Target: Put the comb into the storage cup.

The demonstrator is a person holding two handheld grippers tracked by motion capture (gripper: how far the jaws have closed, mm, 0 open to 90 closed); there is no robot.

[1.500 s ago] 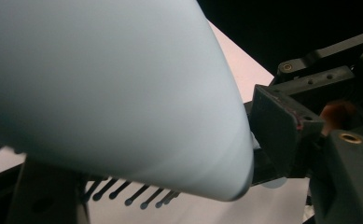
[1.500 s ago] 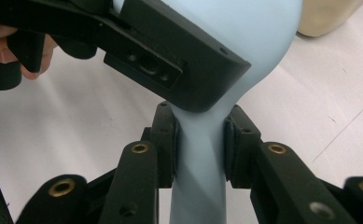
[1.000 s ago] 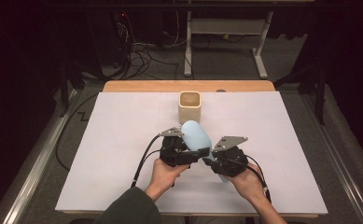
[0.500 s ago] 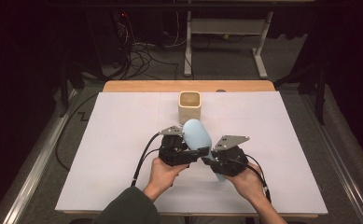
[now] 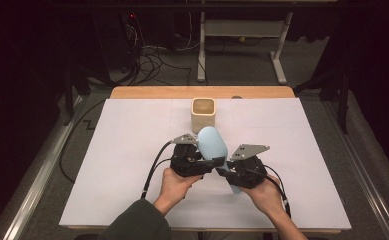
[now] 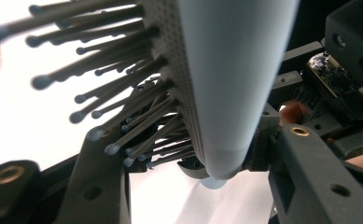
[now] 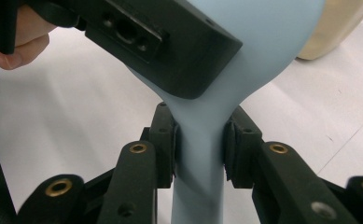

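Observation:
A light blue hairbrush is held above the white table cover between both grippers, head up and away from me. My left gripper is shut on the head. In the left gripper view one jaw sits among the grey bristles and the other against the smooth back of the hairbrush. My right gripper is shut on the handle. In the right gripper view its pads press both sides of the narrow neck of the hairbrush.
A beige square cup stands upright just beyond the brush, towards the table's far edge, and shows as the cup at the top right of the right gripper view. The white cover stretches wide to both sides. Cables trail from both grippers.

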